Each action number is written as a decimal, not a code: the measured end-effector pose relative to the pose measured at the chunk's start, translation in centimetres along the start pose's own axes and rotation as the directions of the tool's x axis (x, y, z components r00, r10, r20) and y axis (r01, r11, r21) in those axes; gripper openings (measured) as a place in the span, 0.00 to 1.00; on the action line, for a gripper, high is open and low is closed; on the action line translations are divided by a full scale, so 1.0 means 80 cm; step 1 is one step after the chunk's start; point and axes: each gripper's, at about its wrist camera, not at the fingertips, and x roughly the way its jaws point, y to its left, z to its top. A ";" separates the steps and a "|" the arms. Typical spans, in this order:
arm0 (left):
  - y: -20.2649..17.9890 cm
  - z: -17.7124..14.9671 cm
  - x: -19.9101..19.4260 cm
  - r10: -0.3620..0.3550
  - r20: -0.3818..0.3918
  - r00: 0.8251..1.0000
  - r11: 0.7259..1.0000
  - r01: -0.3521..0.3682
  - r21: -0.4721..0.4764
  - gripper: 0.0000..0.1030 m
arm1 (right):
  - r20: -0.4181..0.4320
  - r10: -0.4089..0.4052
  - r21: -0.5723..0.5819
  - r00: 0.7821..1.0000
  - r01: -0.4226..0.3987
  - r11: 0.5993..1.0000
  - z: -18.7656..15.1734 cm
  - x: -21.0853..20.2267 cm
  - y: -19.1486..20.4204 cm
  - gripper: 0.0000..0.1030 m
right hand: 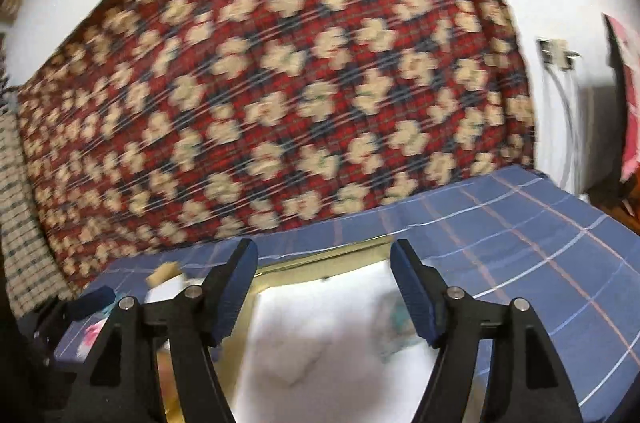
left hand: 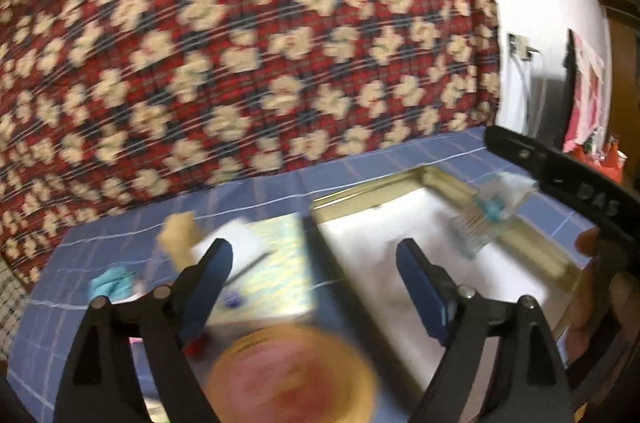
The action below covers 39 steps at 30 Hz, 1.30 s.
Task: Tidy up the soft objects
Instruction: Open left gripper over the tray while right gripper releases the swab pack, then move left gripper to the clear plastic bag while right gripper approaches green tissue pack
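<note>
Two handheld grippers hovering over a blue checked tablecloth [right hand: 520,223], a red flowered hanging [left hand: 240,43] filling the wall behind.

A white cloth [right hand: 320,343] is lying in a gold-rimmed tray [left hand: 532,243] – motion-blurred. Left gripper [left hand: 314,287] and right gripper [right hand: 324,287] are both gaping wide, holding nothing – the cloth sitting below them.

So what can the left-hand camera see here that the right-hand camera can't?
Only the left wrist view shows a round orange-rimmed tin up close, a crumpled teal cloth, a clear plastic packet on the tray's edge, and a hand holding the other gripper.

Only the right wrist view shows a wide stretch of bare blue checked tablecloth.

Both show the red flowered hanging, the gold-edged tray with its white lining, a tan block, and open, empty jaws. Both pictures are blurred.
</note>
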 end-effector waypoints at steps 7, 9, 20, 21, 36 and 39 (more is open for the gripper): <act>0.142 -0.060 -0.046 0.224 -0.062 0.973 0.961 -0.231 -0.154 0.89 | -0.114 0.239 -0.141 0.964 -0.253 0.957 -0.033 -0.001 0.120 0.69; 0.177 -0.081 -0.058 0.257 -0.092 0.962 0.941 -0.271 -0.204 0.89 | -0.175 0.330 -0.172 0.928 -0.359 0.917 -0.051 0.001 0.161 0.69; 0.267 -0.170 -0.092 0.309 -0.167 0.936 0.882 -0.348 -0.319 0.92 | -0.463 0.361 -0.305 0.809 -0.528 0.792 -0.155 0.016 0.308 0.69; 0.270 -0.175 -0.094 0.305 -0.169 0.937 0.880 -0.345 -0.326 0.92 | -0.479 0.342 -0.319 0.809 -0.523 0.790 -0.161 0.018 0.312 0.69; 0.294 -0.203 -0.100 0.282 -0.171 0.944 0.858 -0.328 -0.395 0.93 | -0.577 0.161 -0.432 0.801 -0.466 0.772 -0.207 0.046 0.339 0.69; 0.295 -0.204 -0.097 0.273 -0.178 0.945 0.855 -0.324 -0.405 0.94 | -0.588 0.160 -0.425 0.793 -0.471 0.773 -0.213 0.050 0.340 0.63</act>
